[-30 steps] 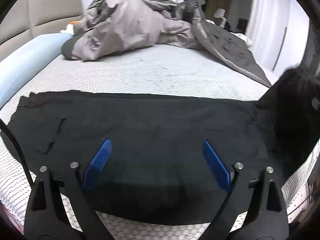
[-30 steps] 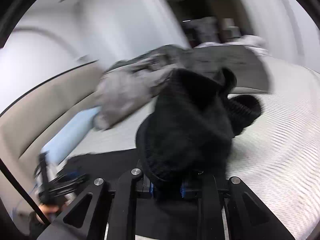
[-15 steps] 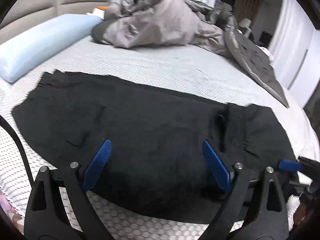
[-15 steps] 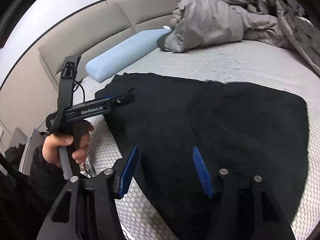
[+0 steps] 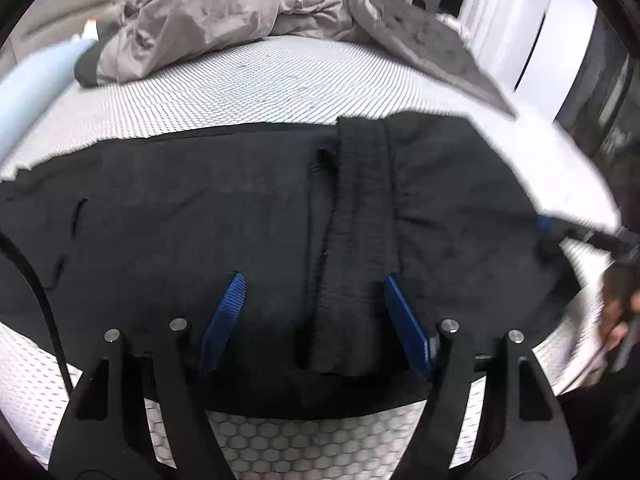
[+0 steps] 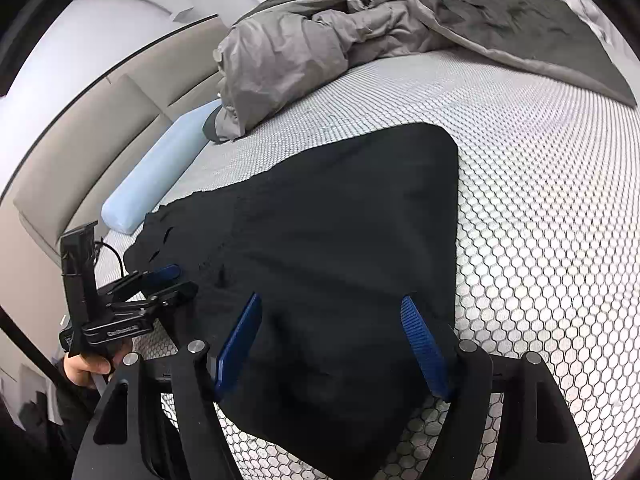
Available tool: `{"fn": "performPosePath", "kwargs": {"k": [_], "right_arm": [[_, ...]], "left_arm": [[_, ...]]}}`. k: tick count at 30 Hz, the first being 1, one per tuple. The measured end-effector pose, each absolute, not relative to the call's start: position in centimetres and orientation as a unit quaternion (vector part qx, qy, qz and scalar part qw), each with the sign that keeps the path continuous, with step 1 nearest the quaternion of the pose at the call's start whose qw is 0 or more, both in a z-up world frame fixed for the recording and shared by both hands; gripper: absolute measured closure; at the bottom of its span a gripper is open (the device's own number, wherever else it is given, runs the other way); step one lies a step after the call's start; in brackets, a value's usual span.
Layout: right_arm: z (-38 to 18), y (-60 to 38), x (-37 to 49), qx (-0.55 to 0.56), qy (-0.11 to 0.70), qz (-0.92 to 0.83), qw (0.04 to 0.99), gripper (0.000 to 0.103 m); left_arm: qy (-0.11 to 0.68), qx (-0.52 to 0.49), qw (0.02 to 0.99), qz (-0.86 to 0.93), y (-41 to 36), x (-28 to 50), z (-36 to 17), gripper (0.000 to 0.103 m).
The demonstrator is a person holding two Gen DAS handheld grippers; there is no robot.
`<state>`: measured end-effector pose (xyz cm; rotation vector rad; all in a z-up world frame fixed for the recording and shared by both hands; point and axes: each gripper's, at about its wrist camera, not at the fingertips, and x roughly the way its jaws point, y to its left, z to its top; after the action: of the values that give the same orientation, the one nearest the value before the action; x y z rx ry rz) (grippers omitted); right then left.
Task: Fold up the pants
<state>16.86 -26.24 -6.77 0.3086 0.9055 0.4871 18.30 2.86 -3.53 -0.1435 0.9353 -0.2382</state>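
Note:
Black pants [image 5: 248,216] lie flat on the bed, with one end folded over so a ribbed band [image 5: 360,220] runs across the middle. They also show in the right wrist view [image 6: 340,224]. My left gripper [image 5: 316,312] is open and empty just above the near edge of the pants, straddling the band. My right gripper [image 6: 332,332] is open and empty over the folded end. The left gripper shows in the right wrist view [image 6: 156,280], and the right gripper shows blurred at the pants' right edge in the left wrist view [image 5: 560,232].
The bed [image 6: 540,184] has a white honeycomb-pattern cover. A crumpled grey duvet [image 6: 304,44] is heaped at the far side. A light blue pillow [image 6: 160,172] lies against the beige headboard [image 6: 92,128]. A white wall and cupboard [image 5: 536,24] stand beyond the bed.
My right gripper carried a bunched end of the pants over, laid it down and opened. The pants now lie folded, and my left gripper has shifted right toward the fold.

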Motion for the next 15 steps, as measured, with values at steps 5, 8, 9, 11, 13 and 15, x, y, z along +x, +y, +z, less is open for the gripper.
{"fn": "performPosePath", "kwargs": {"k": [5, 8, 9, 11, 13, 15], "right_arm": [[-7.2, -26.2, 17.3, 0.15, 0.435, 0.233, 0.857, 0.029], [-7.4, -26.0, 17.4, 0.152, 0.437, 0.235, 0.855, 0.029], [-7.4, -25.8, 17.5, 0.152, 0.437, 0.236, 0.854, 0.029], [-7.5, -25.9, 17.5, 0.153, 0.438, 0.237, 0.854, 0.029], [-7.5, -25.7, 17.7, 0.154, 0.439, 0.238, 0.853, 0.029], [-7.6, -25.8, 17.7, 0.155, 0.44, 0.239, 0.851, 0.029]], "left_arm": [[0.454, -0.147, 0.868, -0.141, 4.2, 19.7, -3.6, 0.034], [0.48, -0.188, 0.843, -0.155, 4.5, 21.3, -4.7, 0.039], [0.484, -0.195, 0.839, -0.157, 4.7, 21.9, -4.9, 0.042], [0.494, -0.202, 0.83, -0.162, 4.7, 23.3, -5.3, 0.042], [0.5, -0.202, 0.826, -0.163, 4.7, 24.3, -5.7, 0.042], [0.51, -0.203, 0.82, -0.166, 4.4, 25.4, -6.2, 0.042]]}}
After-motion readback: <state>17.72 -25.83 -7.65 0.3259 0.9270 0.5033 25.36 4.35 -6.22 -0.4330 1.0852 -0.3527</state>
